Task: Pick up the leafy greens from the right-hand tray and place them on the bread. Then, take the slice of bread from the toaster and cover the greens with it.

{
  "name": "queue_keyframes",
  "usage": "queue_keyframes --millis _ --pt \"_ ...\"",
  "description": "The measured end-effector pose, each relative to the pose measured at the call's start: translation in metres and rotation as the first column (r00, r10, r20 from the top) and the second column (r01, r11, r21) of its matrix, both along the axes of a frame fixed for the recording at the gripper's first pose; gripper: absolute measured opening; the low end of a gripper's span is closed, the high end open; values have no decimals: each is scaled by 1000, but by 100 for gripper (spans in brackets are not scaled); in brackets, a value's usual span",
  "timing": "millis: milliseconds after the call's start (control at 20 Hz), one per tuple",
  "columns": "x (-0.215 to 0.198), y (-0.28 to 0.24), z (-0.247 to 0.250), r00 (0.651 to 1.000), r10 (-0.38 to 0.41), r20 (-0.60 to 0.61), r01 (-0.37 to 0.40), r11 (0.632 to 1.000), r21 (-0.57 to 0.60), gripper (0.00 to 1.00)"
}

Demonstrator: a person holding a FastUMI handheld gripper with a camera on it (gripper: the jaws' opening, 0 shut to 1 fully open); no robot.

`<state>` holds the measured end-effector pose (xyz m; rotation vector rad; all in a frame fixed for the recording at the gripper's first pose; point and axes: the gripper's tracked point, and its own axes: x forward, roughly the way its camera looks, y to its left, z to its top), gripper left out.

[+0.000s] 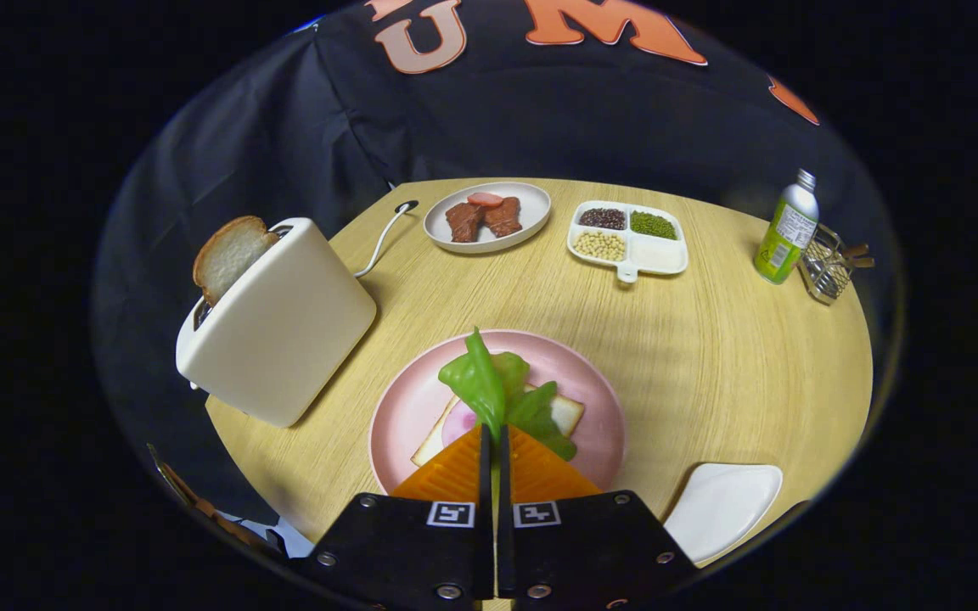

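My gripper (494,429) is shut on the leafy greens (489,386), which stick up and forward from the fingertips. They hang over the pink plate (400,416). On that plate lies a slice of bread (566,413) with a pink slice on top, partly hidden by the greens and the fingers. To the left stands the white toaster (281,327), with a slice of bread (228,255) sticking out of its slot.
A white tray (722,505) lies to the right of the fingers, near the table edge. Beyond the pink plate are a plate with meat pieces (489,216), a divided dish of beans (629,236), a green bottle (786,227) and a wire holder (829,267). The toaster cord (383,233) runs back.
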<state>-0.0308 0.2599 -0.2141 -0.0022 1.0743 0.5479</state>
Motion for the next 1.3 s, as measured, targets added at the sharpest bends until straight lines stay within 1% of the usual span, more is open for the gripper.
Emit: queue_keyframes --millis 150,300,500,700,800,1000,1050,1100,1150,1300 --pt "-4 11 -6 1000 23 -19 -23 1000 -9 3" --pt "-7 17 -10 999 14 -53 -14 1000 -11 3" --pt "-5 21 -3 999 15 -36 -15 1000 -13 7" --pt "-2 23 11 1000 10 -7 -10 1000 -18 14" --pt "-1 28 23 1000 6 6 -6 1000 3 21" --pt "2 42 53 999 14 48 -16 999 41 38" --pt "1 47 61 998 19 53 -22 998 55 45" --pt "1 54 68 998 23 56 -27 997 71 50" --pt "1 60 76 998 28 59 -33 996 86 61" --pt "4 77 101 996 43 79 -51 992 111 78"
